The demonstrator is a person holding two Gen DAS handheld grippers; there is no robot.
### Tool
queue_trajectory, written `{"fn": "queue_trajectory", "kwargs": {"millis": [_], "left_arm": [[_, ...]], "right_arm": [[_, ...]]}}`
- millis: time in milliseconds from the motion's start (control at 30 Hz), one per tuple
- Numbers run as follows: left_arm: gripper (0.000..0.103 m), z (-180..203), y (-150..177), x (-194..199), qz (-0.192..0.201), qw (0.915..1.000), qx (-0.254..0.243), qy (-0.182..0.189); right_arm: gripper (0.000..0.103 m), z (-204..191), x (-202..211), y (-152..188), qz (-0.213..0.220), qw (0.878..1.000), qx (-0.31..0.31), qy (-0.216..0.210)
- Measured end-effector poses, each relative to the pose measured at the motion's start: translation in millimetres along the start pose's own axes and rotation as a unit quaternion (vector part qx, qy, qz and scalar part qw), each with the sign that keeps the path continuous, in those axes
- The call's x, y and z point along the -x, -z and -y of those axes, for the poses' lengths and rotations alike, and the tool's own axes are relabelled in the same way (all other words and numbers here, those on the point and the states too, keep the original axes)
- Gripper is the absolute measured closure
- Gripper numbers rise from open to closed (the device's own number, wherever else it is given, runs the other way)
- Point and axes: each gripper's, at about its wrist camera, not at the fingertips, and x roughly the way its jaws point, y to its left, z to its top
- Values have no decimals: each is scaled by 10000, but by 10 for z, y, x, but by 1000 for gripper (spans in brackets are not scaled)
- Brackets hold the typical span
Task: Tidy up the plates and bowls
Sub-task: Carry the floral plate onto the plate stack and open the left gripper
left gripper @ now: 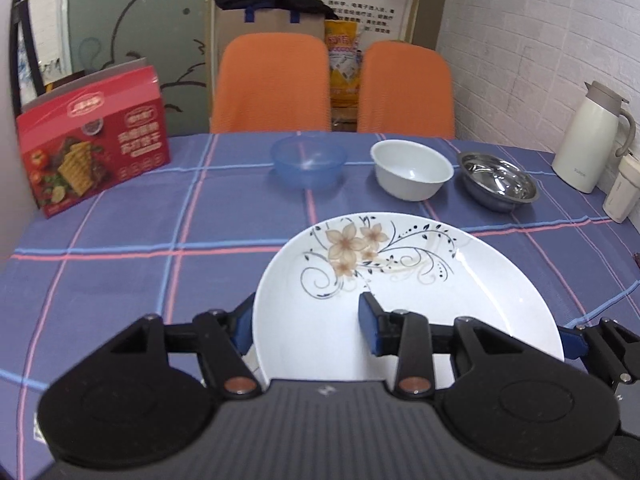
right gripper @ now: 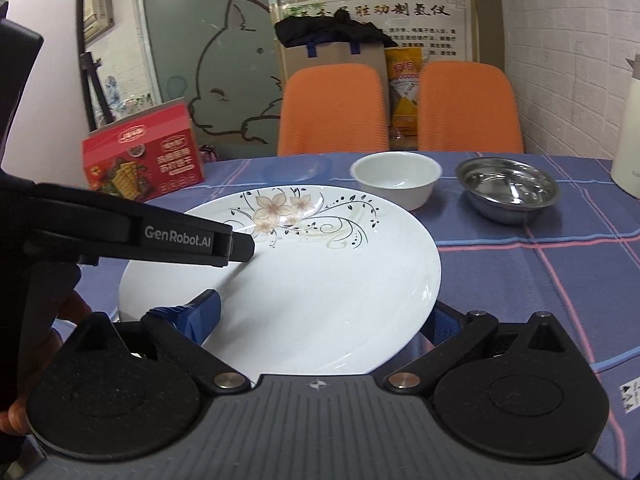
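Note:
A white plate with a flower pattern (left gripper: 400, 304) (right gripper: 304, 276) is held above the checked tablecloth. My left gripper (left gripper: 306, 328) straddles its left rim, one blue pad under the edge and one on top. My right gripper (right gripper: 320, 320) straddles its right rim the same way. The left gripper's finger (right gripper: 192, 240) shows over the plate in the right wrist view. Behind stand a blue plastic bowl (left gripper: 308, 166) (right gripper: 298, 168), a white bowl (left gripper: 412, 168) (right gripper: 396, 178) and a steel bowl (left gripper: 498, 180) (right gripper: 508, 190) in a row.
A red cracker box (left gripper: 94, 142) (right gripper: 144, 154) stands at the table's left. A cream thermos jug (left gripper: 592, 140) and a small white container (left gripper: 622, 190) stand at the right. Two orange chairs (left gripper: 272, 84) are behind the table (left gripper: 120, 248).

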Motion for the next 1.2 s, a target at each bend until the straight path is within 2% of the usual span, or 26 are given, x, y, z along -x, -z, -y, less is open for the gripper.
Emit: {"fn": "queue_trajectory", "kwargs": {"millis": [200,333,433,467,533,667,800,933,1000,1067,1200], "left_arm": [[65,-320,413,66,-218,9992,250,-222],[62,-428,512,63,-185,9988,425,-150],[49,-490,554,37,-212,9984,519,-97],[49,-502,565,23,-208,9986,478,-85],[48,-492,573,31,-163,9992,364,-27],[38,-500,547,79,-66,9992,368,172],[37,-476,492,140,128,9997,206,-23],[36,-488,429,143,162,9995,262,14],[36,-475,414,142,194,9995,231,-14],[36,-460,404,150,221,9995,229,-35],[36,-435,385,151,230,9995,225,-3]], "right_arm": [[12,-434,17,280,-323,9983,114,-470],[12,-626,27,411,-372,9979,396,-350],[12,-654,29,431,-407,9974,460,-385],[12,-658,17,438,-435,9970,487,-418],[12,-694,-6,470,-551,9955,598,-496],[14,-676,0,470,-549,9957,512,-536],[15,-627,75,435,-441,9971,376,-495],[13,-628,93,434,-400,9972,497,-397],[12,-670,51,449,-514,9955,781,-172],[14,-669,13,468,-638,9927,1015,-146],[14,-476,116,421,-387,9972,602,-204]]}}
